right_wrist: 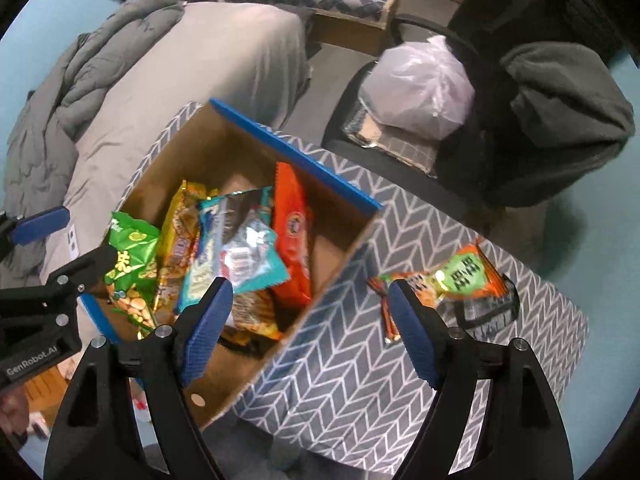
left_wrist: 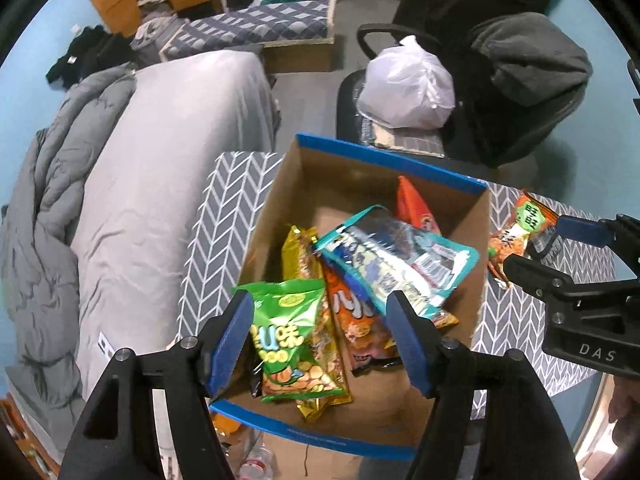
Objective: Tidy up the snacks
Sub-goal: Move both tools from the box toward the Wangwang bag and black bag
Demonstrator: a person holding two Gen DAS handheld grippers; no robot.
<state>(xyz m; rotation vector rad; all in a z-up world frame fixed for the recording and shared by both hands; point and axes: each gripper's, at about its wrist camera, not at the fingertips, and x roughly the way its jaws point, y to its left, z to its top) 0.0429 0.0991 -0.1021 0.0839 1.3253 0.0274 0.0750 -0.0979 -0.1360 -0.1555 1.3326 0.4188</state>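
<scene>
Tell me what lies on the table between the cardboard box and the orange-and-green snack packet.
Only bare grey chevron tablecloth separates cardboard box from orange-and-green snack packet, per the right wrist view.

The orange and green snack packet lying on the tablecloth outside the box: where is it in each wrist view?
Left wrist: orange and green snack packet at right edge, beyond the cardboard box.
Right wrist: packet right of centre, above the right finger.
Shared landmark: the box's blue-edged rim.

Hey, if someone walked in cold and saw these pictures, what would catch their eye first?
The cardboard box on the chevron-patterned table, filled with bright snack bags, the green one nearest. One orange-and-green snack pack lies on the table right of the box.
</scene>
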